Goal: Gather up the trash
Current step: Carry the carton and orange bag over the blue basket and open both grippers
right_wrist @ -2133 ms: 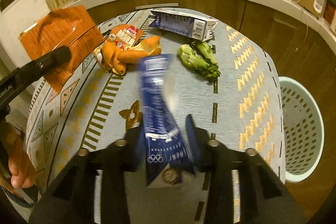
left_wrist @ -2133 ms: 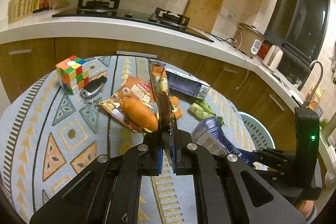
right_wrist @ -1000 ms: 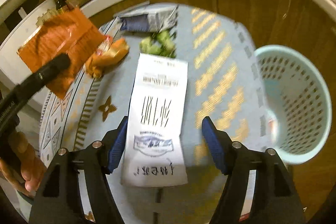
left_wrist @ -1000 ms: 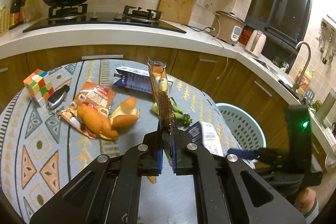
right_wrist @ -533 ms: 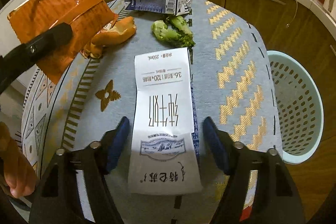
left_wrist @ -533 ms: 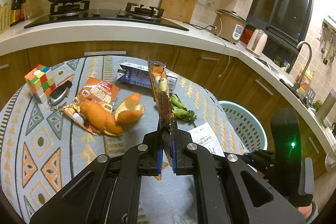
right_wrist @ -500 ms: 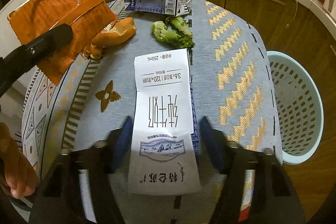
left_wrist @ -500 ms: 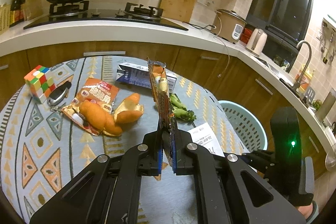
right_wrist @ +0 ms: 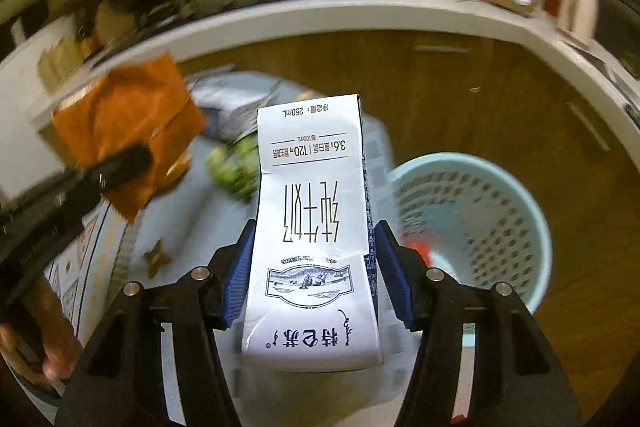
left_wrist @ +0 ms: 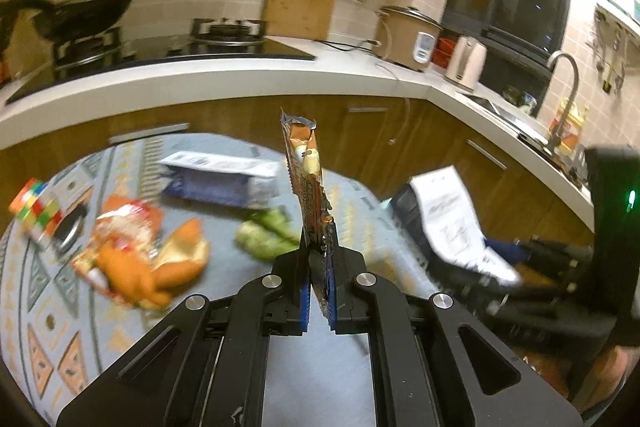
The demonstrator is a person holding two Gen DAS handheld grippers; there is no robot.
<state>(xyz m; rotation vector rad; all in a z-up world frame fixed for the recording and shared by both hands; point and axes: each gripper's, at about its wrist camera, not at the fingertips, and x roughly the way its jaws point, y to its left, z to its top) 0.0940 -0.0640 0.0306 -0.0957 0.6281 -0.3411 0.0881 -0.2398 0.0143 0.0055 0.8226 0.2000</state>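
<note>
While both grippers carry trash above the round table:
Left gripper (left_wrist: 318,269): clenched tight on an orange snack wrapper (left_wrist: 306,179), held edge-on and standing upright from the pads.
Snack wrapper, from the right wrist view: seen as a flat orange sheet at the left, pinched at its lower edge by a black finger.
Right gripper (right_wrist: 316,267): grasping a white milk carton (right_wrist: 310,227), both blue pads pressed on its long sides, carton flattened, printed face turned up.
Milk carton, place: lifted off the table, its far end over the table edge, beside the basket.
Basket (right_wrist: 504,187): light blue, perforated, on the floor to the right of the table, something red and blurred inside.
Table (left_wrist: 52,291): covered with a patterned cloth in blue, orange and yellow.
Left on the table: a second flattened carton (left_wrist: 222,177) at the far side, green vegetable scraps (left_wrist: 266,237) near the middle, orange peel (left_wrist: 160,271) on a red snack bag (left_wrist: 128,223).
Also on the table: a colour cube (left_wrist: 36,213) and a dark car key (left_wrist: 70,227) at the left edge.
Hand (right_wrist: 44,331): partly visible at lower left, on the left gripper's handle.
</note>
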